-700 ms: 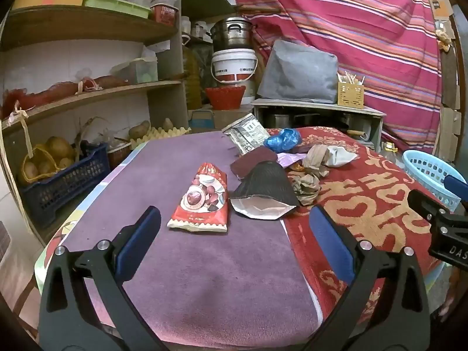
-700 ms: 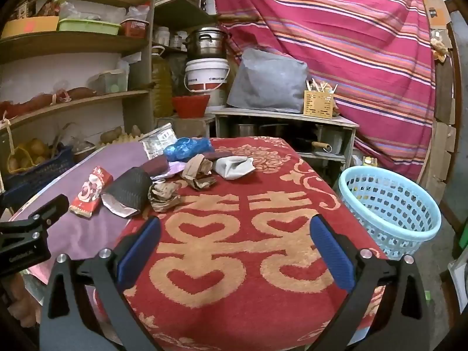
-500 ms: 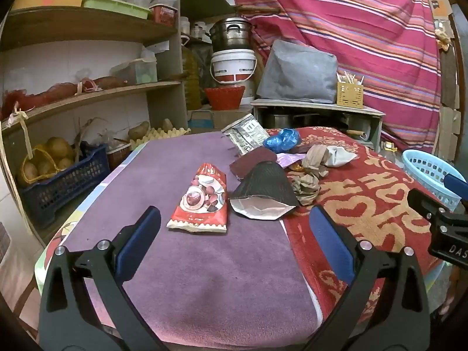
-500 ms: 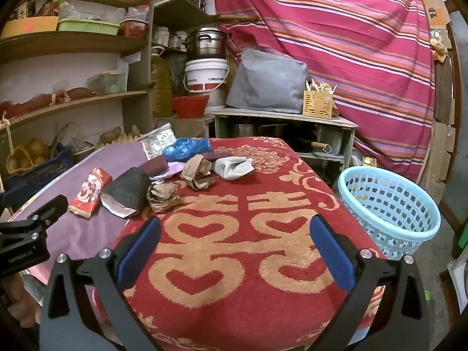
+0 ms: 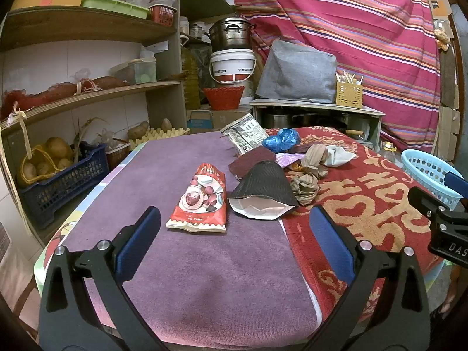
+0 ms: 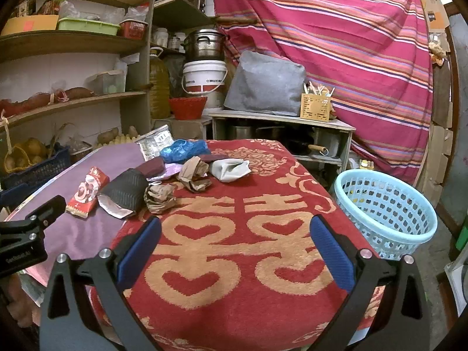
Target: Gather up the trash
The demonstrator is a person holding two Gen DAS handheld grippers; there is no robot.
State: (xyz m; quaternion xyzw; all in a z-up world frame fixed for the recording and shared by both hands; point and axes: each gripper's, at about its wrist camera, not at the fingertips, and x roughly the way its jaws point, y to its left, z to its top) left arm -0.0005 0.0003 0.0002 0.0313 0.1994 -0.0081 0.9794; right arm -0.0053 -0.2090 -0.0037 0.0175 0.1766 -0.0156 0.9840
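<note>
Trash lies in a loose heap mid-table: a red snack wrapper [image 5: 200, 203] [image 6: 87, 190], a black foil pouch [image 5: 263, 191] [image 6: 125, 193], crumpled brown paper [image 5: 305, 185] [image 6: 161, 197], a blue plastic bag [image 5: 280, 143] [image 6: 182, 150], a silver packet [image 5: 244, 136] and a grey-white wad [image 6: 231, 169]. A light blue basket [image 6: 383, 210] [image 5: 428, 175] stands on the floor right of the table. My left gripper [image 5: 234, 239] is open and empty, short of the red wrapper. My right gripper [image 6: 234, 245] is open and empty over the red cloth.
The table has a purple cloth [image 5: 181, 263] on the left and a red patterned cloth [image 6: 234, 248] on the right. Shelves [image 5: 87, 96] with potatoes and a blue crate [image 5: 55, 184] stand left. A low cabinet [image 6: 280, 128] and striped curtain [image 6: 336, 29] stand behind.
</note>
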